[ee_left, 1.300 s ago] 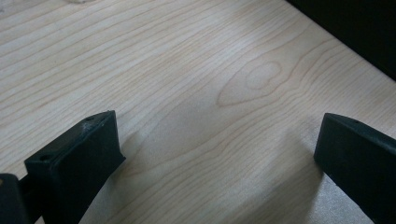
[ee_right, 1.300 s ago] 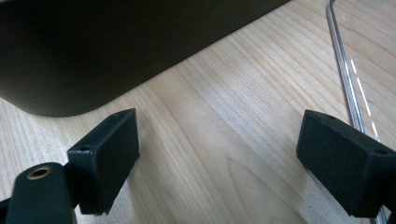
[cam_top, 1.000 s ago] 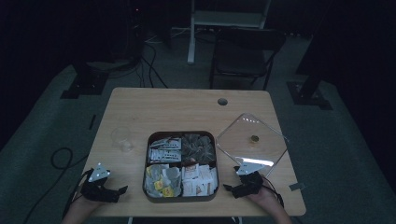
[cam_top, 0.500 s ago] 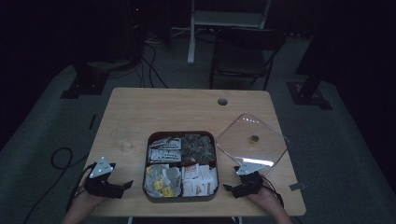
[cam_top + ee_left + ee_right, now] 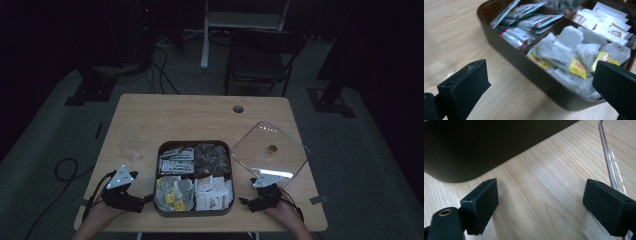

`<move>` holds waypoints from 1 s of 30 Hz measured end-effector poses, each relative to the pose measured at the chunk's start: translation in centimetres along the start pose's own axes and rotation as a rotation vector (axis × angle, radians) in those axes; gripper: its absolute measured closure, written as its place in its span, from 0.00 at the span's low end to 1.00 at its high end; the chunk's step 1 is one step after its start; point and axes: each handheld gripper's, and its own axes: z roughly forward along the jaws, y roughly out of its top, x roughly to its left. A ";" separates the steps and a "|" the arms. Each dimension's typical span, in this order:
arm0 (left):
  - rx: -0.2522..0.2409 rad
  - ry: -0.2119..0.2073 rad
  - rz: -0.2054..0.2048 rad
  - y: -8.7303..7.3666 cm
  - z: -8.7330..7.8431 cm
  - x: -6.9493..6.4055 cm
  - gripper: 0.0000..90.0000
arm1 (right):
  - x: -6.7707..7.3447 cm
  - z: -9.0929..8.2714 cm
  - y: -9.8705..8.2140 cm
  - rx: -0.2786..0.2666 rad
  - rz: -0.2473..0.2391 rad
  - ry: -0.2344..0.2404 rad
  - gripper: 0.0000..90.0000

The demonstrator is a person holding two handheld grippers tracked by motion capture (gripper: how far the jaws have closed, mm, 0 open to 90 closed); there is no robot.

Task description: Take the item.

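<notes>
A dark four-part tea box (image 5: 195,212) sits at the near middle of the table (image 5: 200,115), its clear lid (image 5: 270,150) lying flat to the right with a small brass knob (image 5: 272,148) at its centre. The left tool (image 5: 145,200) rests on the table just beside the box's near-left corner, jaws spread wide with nothing between them; in the left gripper view they frame the near-left compartment, full of grey tea bags (image 5: 576,52) with yellow tags (image 5: 577,68). The tags carry red print, too blurred to read. The far-left compartment holds white sachets (image 5: 529,17) with red and green stripes, and the near-right one white packets (image 5: 604,23) with brown labels; their writing cannot be made out either. The far-right compartment holds dark bags (image 5: 212,155). The right tool (image 5: 245,201) lies near the box's near-right corner, jaws also spread and empty, between the box wall and the lid's edge. A clear glass (image 5: 131,148) stands to the left of the box
</notes>
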 end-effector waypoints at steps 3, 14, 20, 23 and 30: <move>0.008 -0.013 0.018 0.5 0.5 -0.5 0.01 | 0.0 0.0 0.0 0.000 0.000 0.000 0.14; 0.021 -0.043 0.062 1.3 2.3 -1.8 0.06 | 0.0 0.0 0.0 0.000 0.000 0.000 0.14; 0.021 -0.076 0.058 1.3 2.9 -2.0 0.18 | 0.0 0.0 0.0 -0.002 0.003 -0.001 0.15; 0.029 -0.080 0.061 1.4 3.3 -2.1 0.23 | 0.0 0.0 0.0 -0.002 0.003 -0.001 0.15; 0.024 -0.075 0.070 1.7 3.8 -2.4 0.40 | 0.0 0.0 0.0 -0.002 0.003 -0.001 0.15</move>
